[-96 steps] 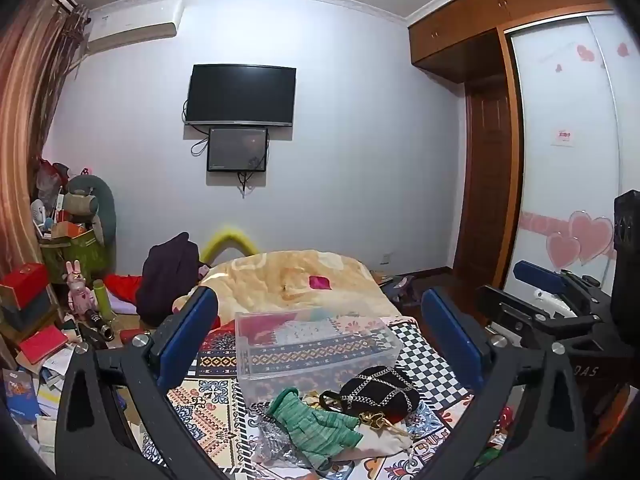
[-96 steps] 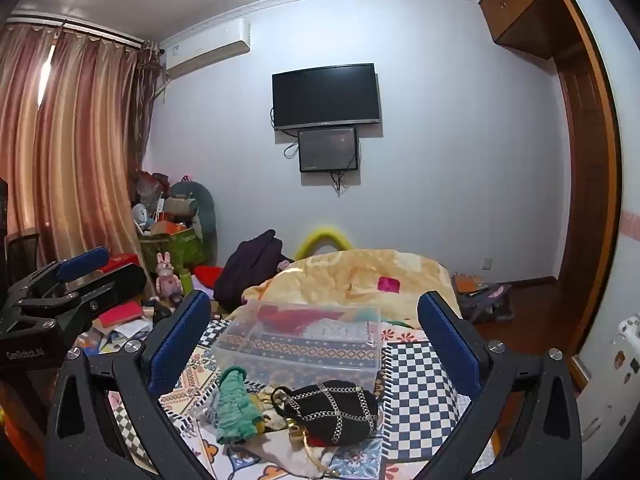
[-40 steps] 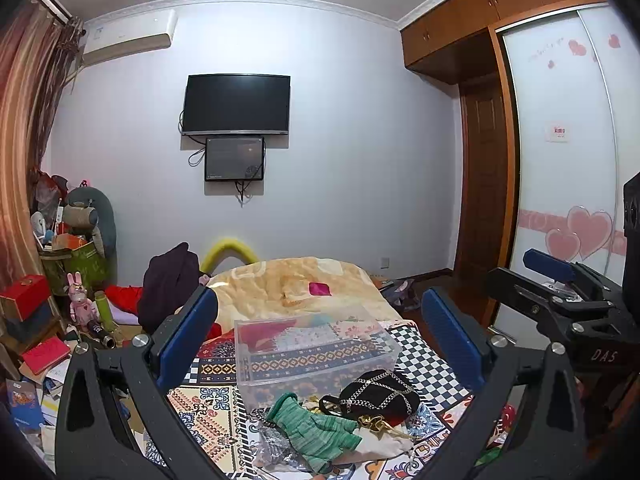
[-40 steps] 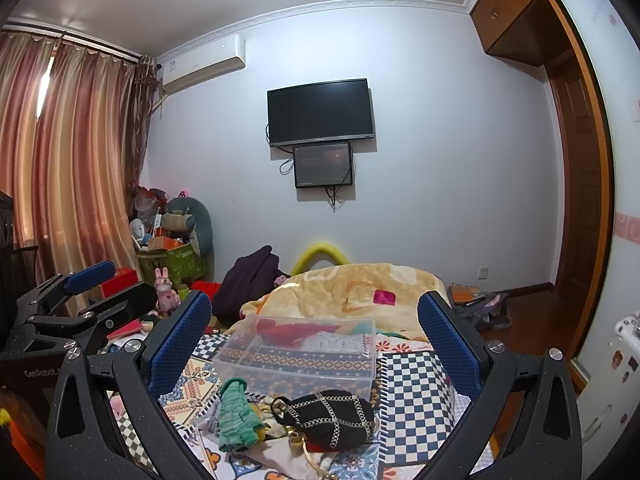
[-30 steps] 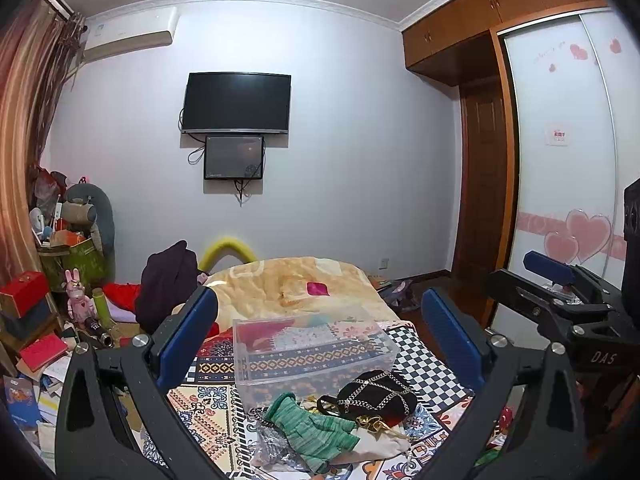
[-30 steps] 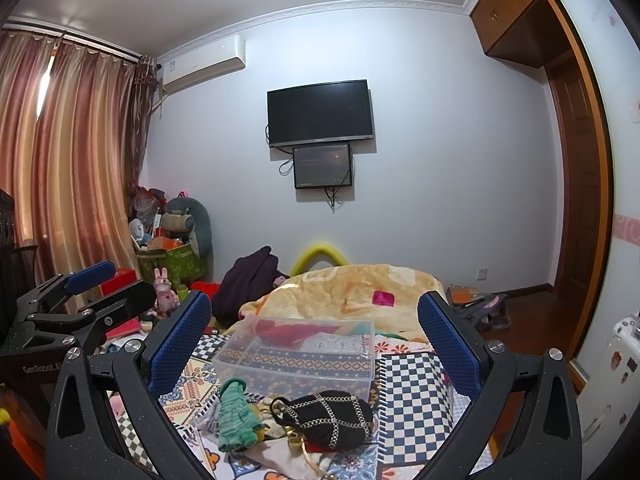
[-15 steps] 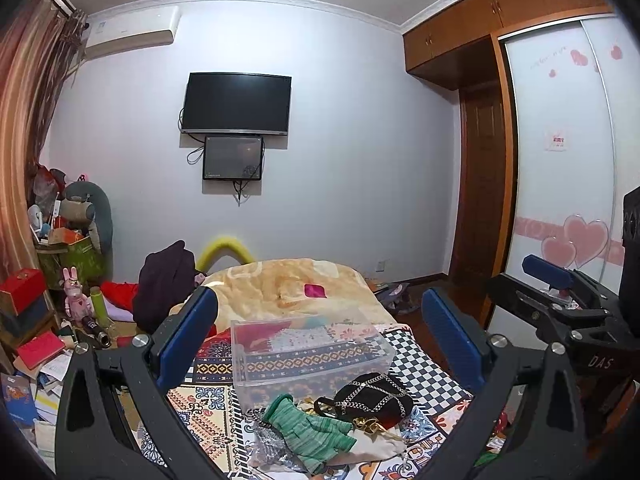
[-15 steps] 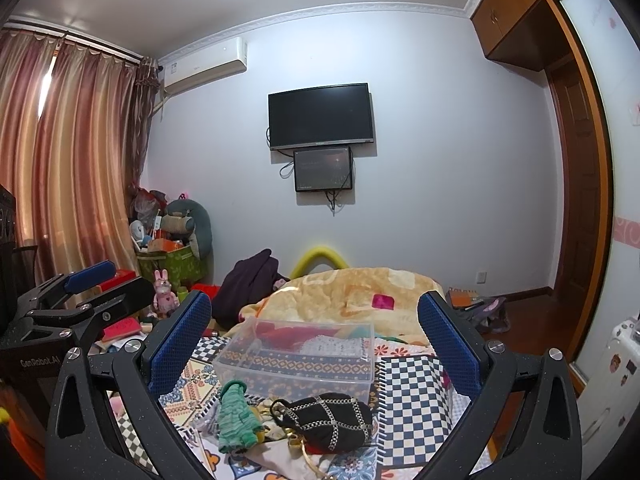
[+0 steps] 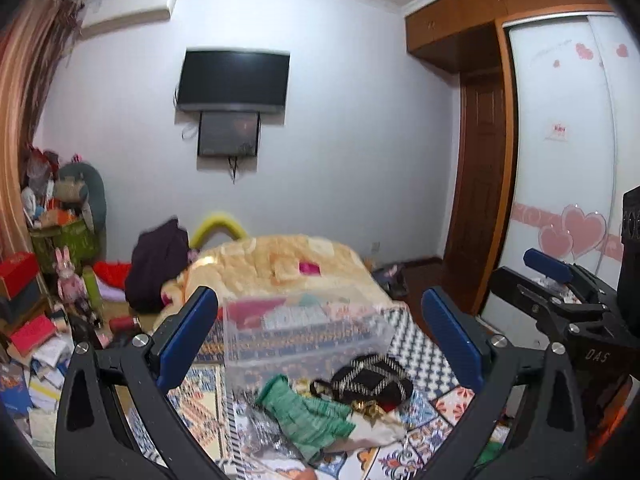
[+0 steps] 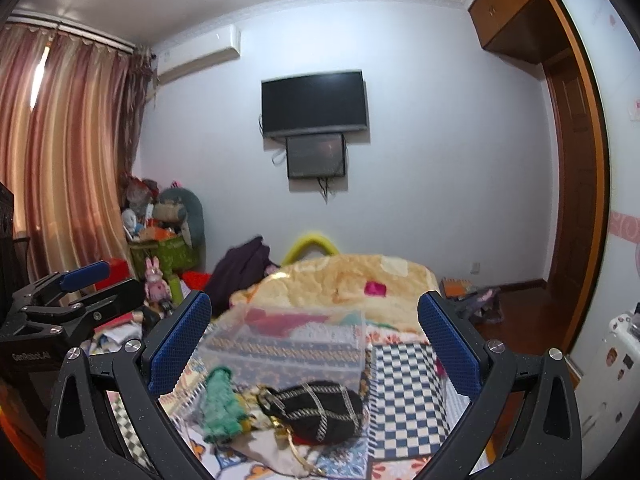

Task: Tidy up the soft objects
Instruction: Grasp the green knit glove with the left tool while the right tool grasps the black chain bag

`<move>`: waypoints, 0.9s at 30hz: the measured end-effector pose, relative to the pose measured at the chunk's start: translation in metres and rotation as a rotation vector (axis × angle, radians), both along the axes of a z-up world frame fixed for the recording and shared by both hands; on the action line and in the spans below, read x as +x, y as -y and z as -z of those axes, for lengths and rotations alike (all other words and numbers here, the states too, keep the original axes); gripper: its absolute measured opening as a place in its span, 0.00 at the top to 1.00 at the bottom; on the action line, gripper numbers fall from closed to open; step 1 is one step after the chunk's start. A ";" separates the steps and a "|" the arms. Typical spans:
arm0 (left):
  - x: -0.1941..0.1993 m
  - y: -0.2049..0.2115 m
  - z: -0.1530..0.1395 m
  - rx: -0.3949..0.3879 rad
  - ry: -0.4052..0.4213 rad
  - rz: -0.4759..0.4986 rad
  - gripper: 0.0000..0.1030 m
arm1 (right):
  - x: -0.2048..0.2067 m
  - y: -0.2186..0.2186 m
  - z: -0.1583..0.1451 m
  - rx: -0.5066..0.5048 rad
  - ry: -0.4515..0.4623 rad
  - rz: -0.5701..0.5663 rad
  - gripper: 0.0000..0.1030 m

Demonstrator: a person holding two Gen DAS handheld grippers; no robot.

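Note:
A clear plastic box (image 9: 304, 332) (image 10: 284, 344) stands on the patterned bedspread (image 9: 200, 396) (image 10: 404, 372). In front of it lie a green knitted piece (image 9: 308, 412) (image 10: 220, 408), a black bag with pale chain trim (image 9: 368, 380) (image 10: 320, 410) and a cream cloth (image 9: 376, 432) (image 10: 276, 452). My left gripper (image 9: 320, 332) is open and empty, held above and short of the pile. My right gripper (image 10: 314, 340) is open and empty too. Each gripper shows at the edge of the other's view.
A yellow quilt (image 9: 280, 264) (image 10: 352, 284) and a dark garment (image 9: 160, 264) lie behind the box. Boxes, toys and papers (image 9: 44, 312) crowd the left floor. A wardrobe (image 9: 560, 184) and a door (image 9: 480, 208) stand to the right.
Both views have tilted and shifted slightly, and the current frames are blurred by motion. The box and the pile have not moved. Both grippers stay open.

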State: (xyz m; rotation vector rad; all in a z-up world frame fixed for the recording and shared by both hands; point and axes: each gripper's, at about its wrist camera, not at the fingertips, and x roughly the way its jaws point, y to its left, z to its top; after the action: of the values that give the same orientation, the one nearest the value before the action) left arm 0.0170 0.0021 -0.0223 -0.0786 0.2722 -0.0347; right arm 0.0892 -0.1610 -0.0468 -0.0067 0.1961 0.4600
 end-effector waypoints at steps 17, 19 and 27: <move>0.070 -0.015 0.124 -0.131 -0.391 0.003 0.00 | 0.061 -0.006 0.101 -0.136 -0.374 -0.044 0.00; 0.076 -0.016 0.135 -0.137 -0.413 0.000 0.00 | 0.064 -0.010 0.108 -0.147 -0.396 -0.058 0.00; 0.082 -0.023 0.156 -0.168 -0.458 0.031 0.13 | 0.081 -0.027 0.131 -0.178 -0.458 -0.090 0.01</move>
State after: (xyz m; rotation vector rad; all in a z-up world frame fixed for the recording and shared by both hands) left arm 0.0994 0.0253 -0.1785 -0.2508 0.7283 -0.0710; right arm 0.1705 -0.1336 -0.1779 -0.0850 0.6887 0.5288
